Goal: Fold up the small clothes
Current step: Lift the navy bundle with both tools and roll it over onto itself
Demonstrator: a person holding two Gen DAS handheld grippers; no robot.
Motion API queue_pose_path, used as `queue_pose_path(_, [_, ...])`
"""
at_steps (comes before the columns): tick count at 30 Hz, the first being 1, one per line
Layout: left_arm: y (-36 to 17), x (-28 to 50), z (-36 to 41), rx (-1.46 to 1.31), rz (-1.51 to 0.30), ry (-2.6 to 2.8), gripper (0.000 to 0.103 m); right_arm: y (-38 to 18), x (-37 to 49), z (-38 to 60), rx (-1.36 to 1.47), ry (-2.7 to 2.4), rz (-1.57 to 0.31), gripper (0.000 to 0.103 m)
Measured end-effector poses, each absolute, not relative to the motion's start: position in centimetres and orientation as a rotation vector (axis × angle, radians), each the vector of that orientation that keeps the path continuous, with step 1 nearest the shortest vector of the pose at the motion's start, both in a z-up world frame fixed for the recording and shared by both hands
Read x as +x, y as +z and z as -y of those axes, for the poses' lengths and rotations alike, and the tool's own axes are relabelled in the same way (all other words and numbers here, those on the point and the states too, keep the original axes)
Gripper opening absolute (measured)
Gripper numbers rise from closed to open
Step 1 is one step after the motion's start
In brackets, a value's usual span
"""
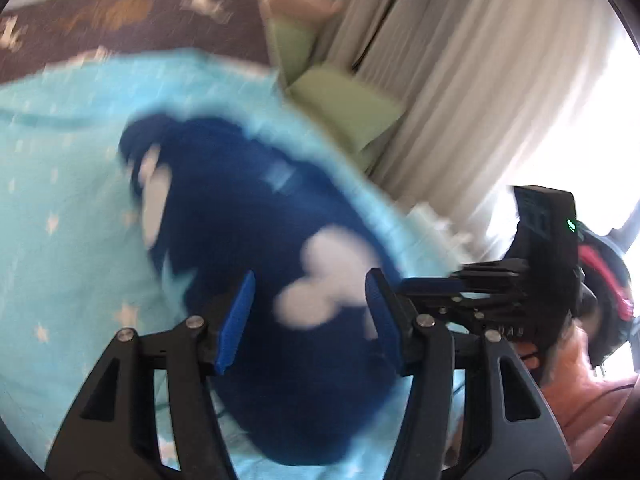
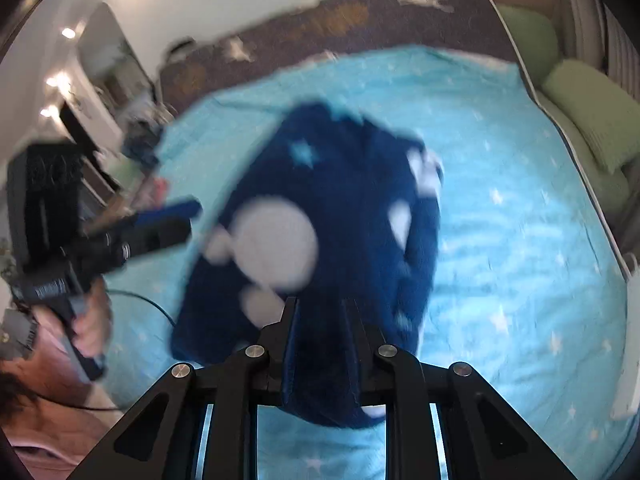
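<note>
right claw [image 2: 320,332]: clamped on near edge of navy fleece garment [image 2: 332,216], lifting it to hang and open out | left claw [image 1: 310,312]: apart, empty, beside it | garment over star-print bedsheet [image 2: 520,240], mid-bed

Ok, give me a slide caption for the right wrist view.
Right gripper clamps a dark blue fleece garment with white patches above the light blue star-print bedsheet; left gripper open alongside.

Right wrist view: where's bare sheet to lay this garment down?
Bare sheet lies right of the navy garment, up to the green pillows. The left side is crowded: the left gripper and the clutter behind it.
</note>
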State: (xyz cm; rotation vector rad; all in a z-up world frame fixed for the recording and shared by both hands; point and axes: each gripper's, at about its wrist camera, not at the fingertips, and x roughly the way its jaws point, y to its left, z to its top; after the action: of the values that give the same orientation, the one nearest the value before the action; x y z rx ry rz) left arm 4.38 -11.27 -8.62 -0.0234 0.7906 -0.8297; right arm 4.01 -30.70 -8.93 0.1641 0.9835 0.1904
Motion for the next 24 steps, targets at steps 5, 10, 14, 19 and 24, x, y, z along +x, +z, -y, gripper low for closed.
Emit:
queue_pose_path(5, [-11.9,2.1,12.6,0.185,-0.643,-0.764,0.058,-12.8,3.7,32.2,0.288,0.126,-0.982,0.019])
queue_pose_path(10, [-9.9,2.1,11.6,0.117,-0.705,-0.757,0.058,-10.2,2.7,33.6,0.377,0.149,-0.958,0.021])
queue_pose_path(14, [-8.6,-0.6,9.0,0.025,-0.709,-0.872,0.058,-8.1,0.4,32.4,0.302,0.206,-0.891,0.023])
queue_pose_path(19, [-13.7,-1.2,9.6,0.147,-0.803,-0.788,0.063,-13.0,1.4,32.0,0.338,0.176,-1.018,0.026])
queue_pose_path(24, [-12.3,-1.6,8.9,0.094,-0.803,-0.796,0.064,-11.9,1.5,32.7,0.353,0.173,-1.017,0.027])
